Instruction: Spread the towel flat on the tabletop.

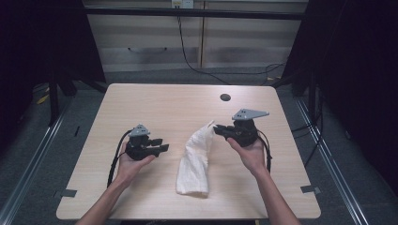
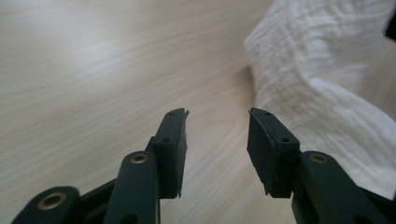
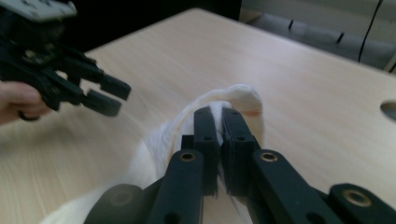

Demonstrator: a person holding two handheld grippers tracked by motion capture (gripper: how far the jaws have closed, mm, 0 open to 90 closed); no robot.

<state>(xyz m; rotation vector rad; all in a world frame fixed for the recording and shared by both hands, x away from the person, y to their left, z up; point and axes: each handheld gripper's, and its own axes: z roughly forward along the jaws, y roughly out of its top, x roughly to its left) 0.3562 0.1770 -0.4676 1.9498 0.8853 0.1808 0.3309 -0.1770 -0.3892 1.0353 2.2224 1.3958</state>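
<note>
pale wood tabletop [image 1: 155, 101] fills the middle of the high view, dark curtains on both sides and a grey floor with cables beyond; a round cable hole [image 1: 225, 97] sits toward 1 o'clock. a white cloth [image 1: 195, 161] lies near the centre as a long, loosely folded strip, its long axis running from about 6 o'clock up toward 1 o'clock, where its upper corner is lifted off the wood.

that corner is pinched by the right gripper [image 1: 220, 130], whose jaws are clamped nearly together with the fabric between them; the right gripper view shows the cloth [image 3: 224, 100] bunched up and over the tips of this gripper [image 3: 218, 122].

the left gripper [image 1: 163, 146] hangs at about 9 o'clock from the cloth, apart from it, jaws partway open with nothing between them. in the left gripper view the gripper [image 2: 217, 122] frames bare wood, and the cloth [image 2: 322, 79] lies to its 2 o'clock, close by, though how close is hard to say from that blurred angle.

judging by this, the next move turns on the left gripper crossing toward 3 o'clock to the strip's near long edge, the free lower end being nearer to it than to the right.
</note>
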